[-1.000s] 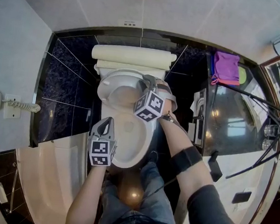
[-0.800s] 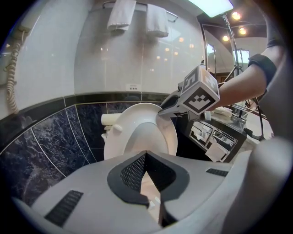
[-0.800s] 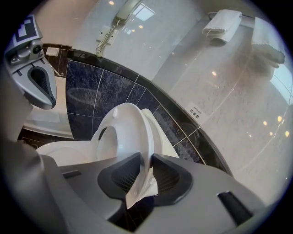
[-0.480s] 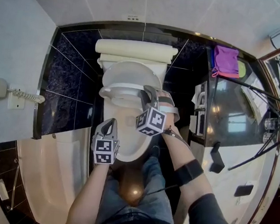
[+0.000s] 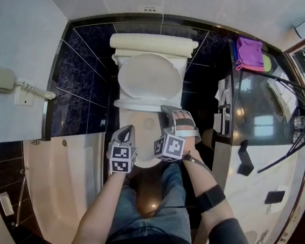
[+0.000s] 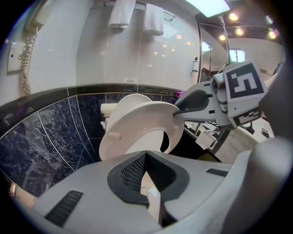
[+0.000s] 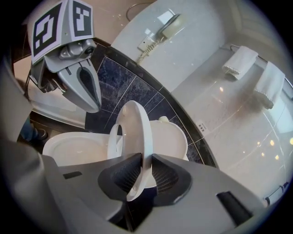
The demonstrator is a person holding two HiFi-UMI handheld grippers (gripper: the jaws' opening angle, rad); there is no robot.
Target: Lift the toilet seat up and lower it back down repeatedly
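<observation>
The white toilet seat (image 7: 135, 137) stands half raised over the bowl (image 5: 146, 140), and its bumpered underside (image 6: 146, 119) faces my left gripper. The lid (image 5: 149, 75) leans back against the tank (image 5: 152, 43). My right gripper (image 7: 141, 176) has the seat's front rim between its jaws, which are closing, with the pads against both faces. In the head view it sits at the seat's right front (image 5: 167, 114). My left gripper (image 6: 145, 171) is shut on nothing and hovers at the bowl's front left (image 5: 126, 135).
A wall telephone (image 5: 0, 78) hangs at the left, above the bathtub (image 5: 59, 185). A vanity counter (image 5: 259, 135) with a purple cloth (image 5: 250, 52) stands at the right. Towels (image 6: 137, 16) hang on the far wall. The person's jeans-clad legs (image 5: 155, 200) are in front of the bowl.
The right gripper has come away from the tank toward the bowl's front with the seat rim, and the seat has tilted lower. The left gripper has stayed by the bowl's front.
</observation>
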